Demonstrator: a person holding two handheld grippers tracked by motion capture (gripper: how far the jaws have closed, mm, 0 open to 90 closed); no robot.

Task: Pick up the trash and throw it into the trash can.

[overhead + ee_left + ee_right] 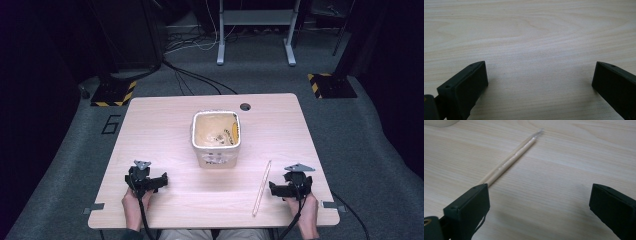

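- One wrapped pair of chopsticks (261, 188) lay untouched on the table (165, 125), near the square cup (216, 137).
- Right gripper (283, 189), jaws spread, sat just beside it.
- Left gripper (156, 182) gaped empty; seemingly nothing was begun.

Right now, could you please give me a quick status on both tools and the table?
Left tool open, empty. Right tool open, empty, beside chopsticks. Tub mid-table, untouched.
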